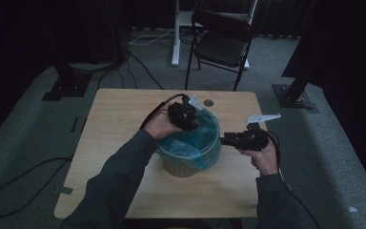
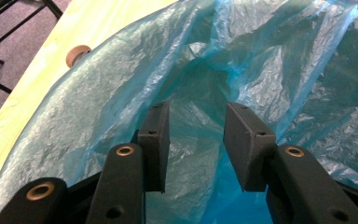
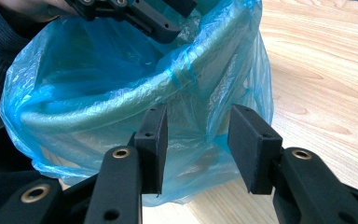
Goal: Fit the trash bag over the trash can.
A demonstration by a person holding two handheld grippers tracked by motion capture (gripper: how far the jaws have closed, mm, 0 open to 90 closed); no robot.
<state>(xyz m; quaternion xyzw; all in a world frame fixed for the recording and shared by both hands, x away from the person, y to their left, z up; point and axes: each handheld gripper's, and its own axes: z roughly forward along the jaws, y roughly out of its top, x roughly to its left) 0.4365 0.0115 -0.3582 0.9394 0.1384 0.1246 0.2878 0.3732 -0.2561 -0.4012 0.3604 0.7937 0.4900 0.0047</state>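
A small ribbed bin (image 1: 186,167) stands mid-table, lined with a blue plastic bag (image 1: 205,129) folded over its rim. My left gripper (image 1: 186,117) hangs over the bin's far left rim, tilted into the opening. In the left gripper view its jaws (image 2: 196,109) stand apart, with crumpled bag film (image 2: 261,60) spread in front of them. My right gripper (image 1: 225,140) points level at the bin's right side. Its jaws (image 3: 198,112) are open just short of the bag's overhang (image 3: 74,60), which covers the bin's rim (image 3: 121,107). The left gripper (image 3: 140,11) shows at the top of that view.
The wooden table (image 1: 119,143) has a round cable hole (image 1: 208,102) behind the bin. A black folding chair (image 1: 221,43) stands past the far edge. Cables (image 1: 24,176) trail over the grey carpet at left, and a stand base (image 1: 295,95) sits at right.
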